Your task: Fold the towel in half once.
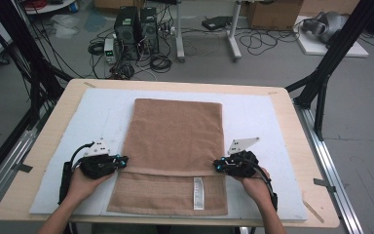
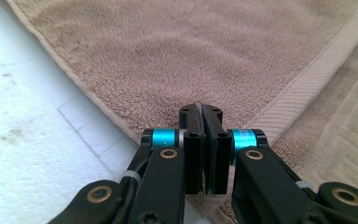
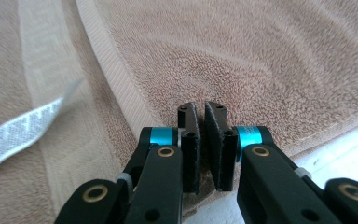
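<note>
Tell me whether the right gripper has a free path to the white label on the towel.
Probably yes: the label lies exposed just inside the right gripper, nothing between them, though its jaws look shut on the towel.

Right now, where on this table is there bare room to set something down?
The white foam mat is bare right of the brown terry towel and on its left strip. The middle is covered, and each claw, left and right, crowds a folded corner.

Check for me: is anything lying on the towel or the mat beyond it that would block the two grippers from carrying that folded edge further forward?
Nothing visible. The left gripper and right gripper pinch the folded edge's corners; the towel and white mat ahead are bare.
</note>
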Motion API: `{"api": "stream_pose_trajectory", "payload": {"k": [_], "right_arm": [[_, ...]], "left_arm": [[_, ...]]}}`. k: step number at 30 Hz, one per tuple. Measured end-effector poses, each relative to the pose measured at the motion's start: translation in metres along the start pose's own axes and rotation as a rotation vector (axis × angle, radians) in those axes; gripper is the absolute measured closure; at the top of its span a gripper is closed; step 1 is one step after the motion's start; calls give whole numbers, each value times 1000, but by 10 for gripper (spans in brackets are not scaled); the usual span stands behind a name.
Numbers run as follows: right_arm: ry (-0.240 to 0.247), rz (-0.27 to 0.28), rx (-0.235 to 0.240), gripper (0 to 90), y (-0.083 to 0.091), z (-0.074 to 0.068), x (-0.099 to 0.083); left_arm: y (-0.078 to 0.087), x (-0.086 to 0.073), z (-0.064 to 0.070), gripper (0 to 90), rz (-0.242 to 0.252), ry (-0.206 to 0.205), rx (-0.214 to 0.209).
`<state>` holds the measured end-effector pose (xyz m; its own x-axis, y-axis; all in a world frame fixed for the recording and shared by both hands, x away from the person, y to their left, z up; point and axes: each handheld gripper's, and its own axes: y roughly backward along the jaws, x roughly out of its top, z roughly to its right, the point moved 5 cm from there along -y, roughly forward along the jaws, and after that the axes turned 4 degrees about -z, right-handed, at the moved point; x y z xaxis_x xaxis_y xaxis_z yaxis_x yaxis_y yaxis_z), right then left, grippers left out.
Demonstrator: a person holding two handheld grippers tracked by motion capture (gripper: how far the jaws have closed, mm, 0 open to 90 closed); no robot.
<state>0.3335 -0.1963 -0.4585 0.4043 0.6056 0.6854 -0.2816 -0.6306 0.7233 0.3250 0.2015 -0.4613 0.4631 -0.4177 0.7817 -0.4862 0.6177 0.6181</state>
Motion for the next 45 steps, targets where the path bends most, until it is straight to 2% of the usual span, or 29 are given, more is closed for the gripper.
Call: {"api": "stream_pose_trajectory", "payload": {"k": [2,4,8,10,11,14,15,16,17,20,22,27,36,41,45], "right_arm": [[-9,21,8,848,5,1,2],[-14,34,8,848,10,2,4],[-7,17,12,848,11,2,7],[1,-4,14,847,5,1,5],[1,-22,16,846,2,0,3],[-2,-41,21,841,-6,0,-4],[-3,-38,20,840,-7,1,-6],[-15,-41,23,840,-8,1,-8],[-20,-38,27,840,-9,2,-9],[-22,-34,32,841,-11,3,-10],[-22,-37,36,843,-12,2,-9],[-9,-27,39,846,-6,1,-4],[12,48,40,846,14,-3,15],[43,76,48,846,29,-13,23],[67,100,69,846,45,-27,26]], "left_arm": [[7,2,-2,894,20,9,-1],[12,3,-3,896,16,2,12],[10,1,-4,879,1,3,-10],[4,1,0,736,-12,-1,-28],[1,0,2,689,-29,-20,-37],[-12,-2,6,601,-82,-60,-20],[-16,-4,6,605,-109,-68,-10],[-19,-5,7,621,-111,-70,-5],[-19,-4,7,647,-99,-75,-6],[-20,-3,8,809,-95,-70,3],[-19,-2,8,843,-92,-71,8],[-10,2,7,854,-47,-38,-1],[17,17,7,855,22,-35,5],[34,20,15,855,52,-42,-6],[54,17,29,855,74,-61,-16]]}}
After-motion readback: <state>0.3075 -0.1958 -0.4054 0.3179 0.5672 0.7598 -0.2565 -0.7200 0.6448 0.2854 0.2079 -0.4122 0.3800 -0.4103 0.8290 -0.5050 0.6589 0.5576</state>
